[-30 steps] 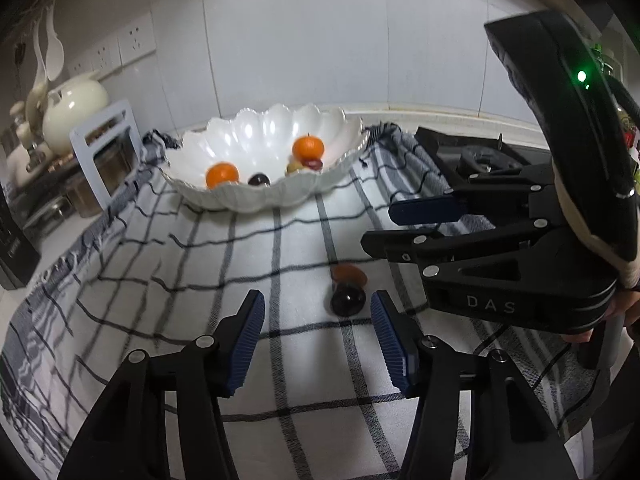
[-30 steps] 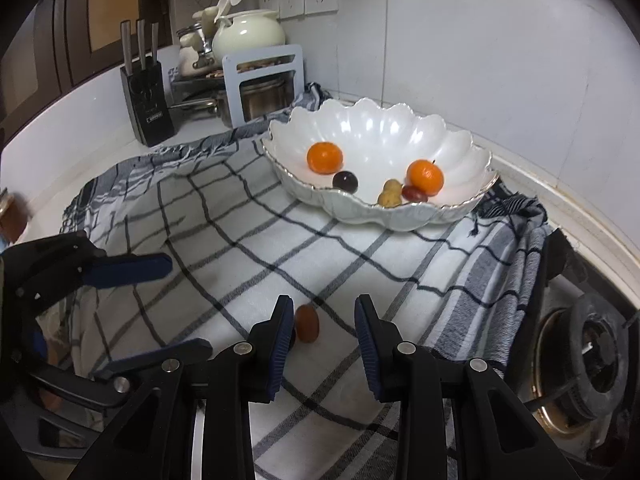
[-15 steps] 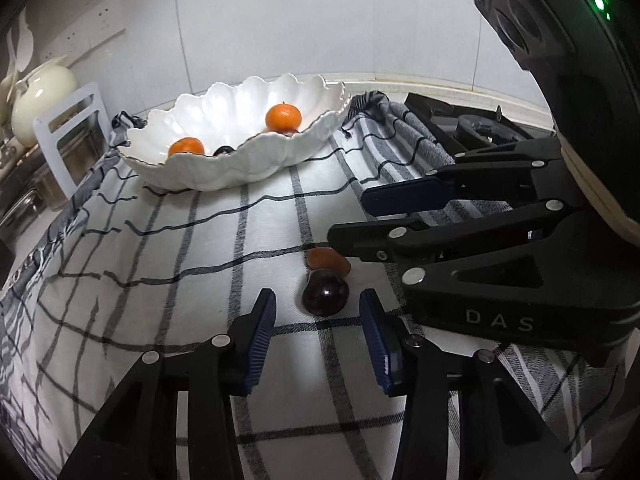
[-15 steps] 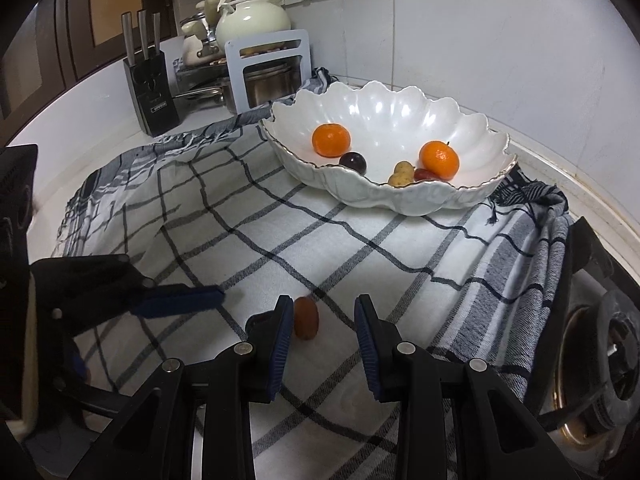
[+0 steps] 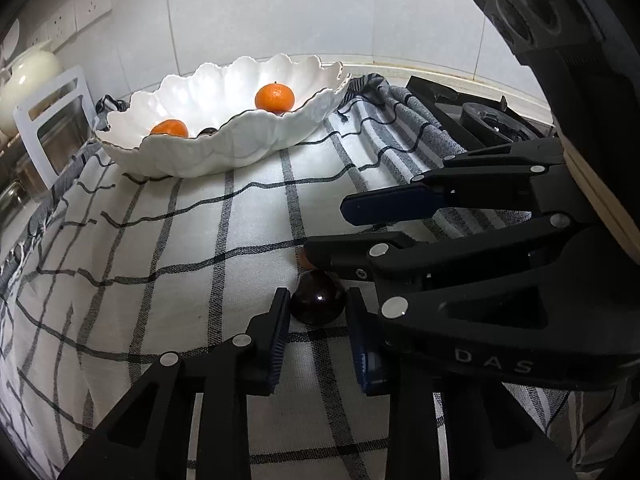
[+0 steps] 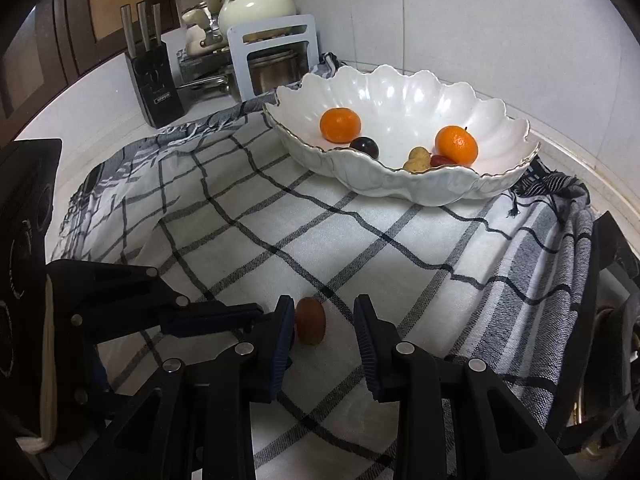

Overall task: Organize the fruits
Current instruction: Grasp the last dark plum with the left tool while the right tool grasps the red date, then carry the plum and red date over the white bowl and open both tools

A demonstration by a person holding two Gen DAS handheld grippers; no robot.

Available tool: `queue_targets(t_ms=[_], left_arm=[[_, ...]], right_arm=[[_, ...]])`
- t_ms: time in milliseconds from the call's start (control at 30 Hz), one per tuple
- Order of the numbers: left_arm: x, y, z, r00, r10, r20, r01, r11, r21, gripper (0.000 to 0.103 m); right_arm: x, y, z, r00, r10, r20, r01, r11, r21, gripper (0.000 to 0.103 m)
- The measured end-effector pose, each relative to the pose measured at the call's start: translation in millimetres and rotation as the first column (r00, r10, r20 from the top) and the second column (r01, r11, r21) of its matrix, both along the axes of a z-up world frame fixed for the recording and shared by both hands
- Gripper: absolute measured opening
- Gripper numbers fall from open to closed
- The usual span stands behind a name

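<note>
A dark plum [image 5: 318,298] lies on the checked cloth [image 5: 168,248] between the fingertips of my open left gripper [image 5: 318,316], which flank it without a clear squeeze. A small brown oval fruit [image 6: 310,320] lies between the fingers of my open right gripper [image 6: 322,330], close to the left pad. In the left wrist view the brown fruit [image 5: 303,259] is mostly hidden behind the right gripper's fingers [image 5: 396,204]. The white scalloped bowl [image 6: 400,184] holds two oranges [image 6: 340,125], a dark plum, a yellowish fruit and a red fruit.
A knife block [image 6: 154,84], a pot rack [image 6: 276,60] and a cream teapot [image 6: 256,8] stand at the back left. A gas stove burner [image 5: 496,120] lies to the right past the cloth edge. The tiled wall is behind the bowl.
Both grippers have moved forward and down towards the cloth. The left fingers have narrowed around the dark plum. The right fingers now flank the brown fruit.
</note>
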State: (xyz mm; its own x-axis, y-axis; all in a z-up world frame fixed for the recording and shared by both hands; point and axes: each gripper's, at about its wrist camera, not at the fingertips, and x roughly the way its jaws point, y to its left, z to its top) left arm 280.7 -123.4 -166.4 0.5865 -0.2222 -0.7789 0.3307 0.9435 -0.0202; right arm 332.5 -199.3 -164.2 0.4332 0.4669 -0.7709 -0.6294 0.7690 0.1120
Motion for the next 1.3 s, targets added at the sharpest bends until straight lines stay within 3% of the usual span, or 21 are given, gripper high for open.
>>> queue_targets(t_ms=[233, 400, 633, 1300], left_arm=[[-7, 10, 6, 0.999, 0.041, 0.018, -0.042, 0.999, 0.011, 0.027], [-9, 19, 9, 0.997, 0.075, 0.025, -0.076, 0.997, 0.015, 0.027], [-8, 30, 15, 0.993, 0.113, 0.033, -0.113, 0.993, -0.015, 0.027], [-19, 56, 65, 0.987, 0.103, 0.122, -0.09, 0.99, -0.107, 0.027]], right_arm=[[5, 5, -7, 0.999, 0.008, -0.032, -0.009, 1.0, -0.003, 0.028], [4, 10, -15, 0.998, 0.021, -0.057, -0.022, 1.0, -0.015, 0.018], [0, 13, -13, 0.999, 0.009, -0.032, -0.01, 1.0, -0.022, 0.017], [-25, 4, 35, 0.979, -0.201, 0.039, 0.2, 0.979, 0.038, 0.017]])
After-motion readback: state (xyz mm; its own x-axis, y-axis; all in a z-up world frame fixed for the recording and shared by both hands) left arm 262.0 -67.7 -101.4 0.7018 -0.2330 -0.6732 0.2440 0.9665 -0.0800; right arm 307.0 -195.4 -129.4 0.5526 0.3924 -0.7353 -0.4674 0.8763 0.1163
